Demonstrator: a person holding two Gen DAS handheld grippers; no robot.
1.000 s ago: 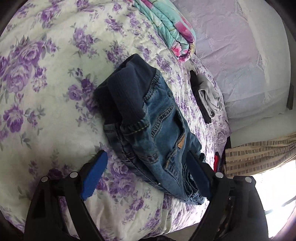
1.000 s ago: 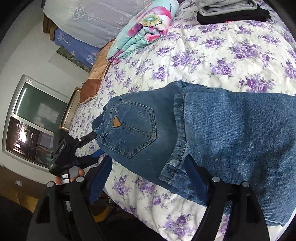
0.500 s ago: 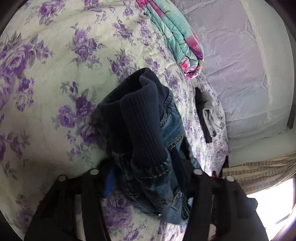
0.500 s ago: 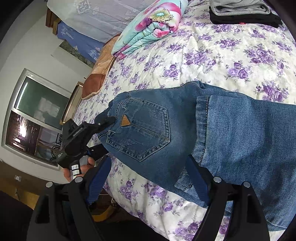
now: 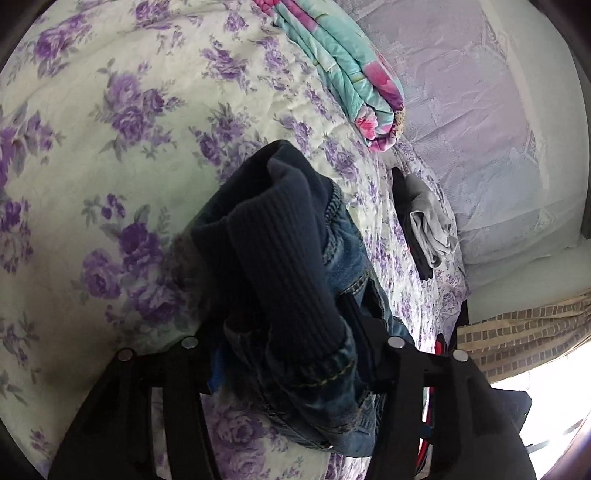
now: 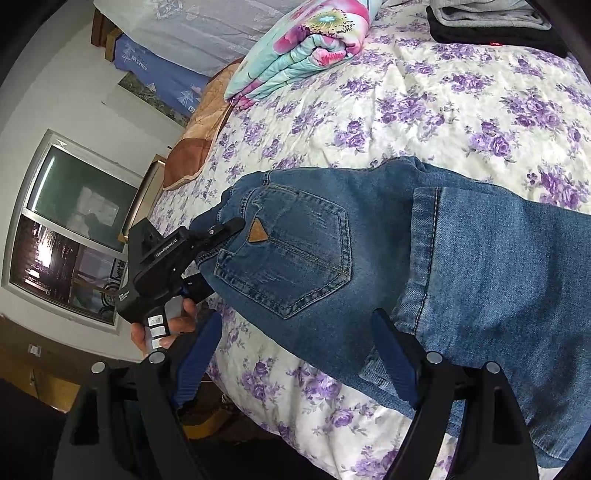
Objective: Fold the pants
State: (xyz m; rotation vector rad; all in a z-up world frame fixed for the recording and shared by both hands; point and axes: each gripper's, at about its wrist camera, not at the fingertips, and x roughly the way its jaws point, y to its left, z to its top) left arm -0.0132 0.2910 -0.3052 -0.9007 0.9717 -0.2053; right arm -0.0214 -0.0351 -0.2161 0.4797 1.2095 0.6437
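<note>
Blue denim pants [image 6: 369, 258] lie folded lengthwise on the floral bed, back pocket up, a leg hem lying across them at the right. My left gripper [image 5: 291, 354] is shut on the pants' dark ribbed waistband [image 5: 280, 258], bunched between its fingers; it also shows in the right wrist view [image 6: 218, 240], clamped on the waist end. My right gripper [image 6: 299, 365] is open, its blue pads [image 6: 395, 365] just at the near edge of the pants by the hem, holding nothing.
A folded teal floral quilt [image 6: 299, 48] lies at the far side of the bed [image 6: 443, 110]. A stack of grey and black folded clothes [image 6: 491, 18] sits at the far corner. A window [image 6: 70, 229] and the bed's edge are to the left.
My left gripper has moved forward and closed on the waistband, which bunched up. My right gripper has stayed open and drifted slightly along the pants' edge.
</note>
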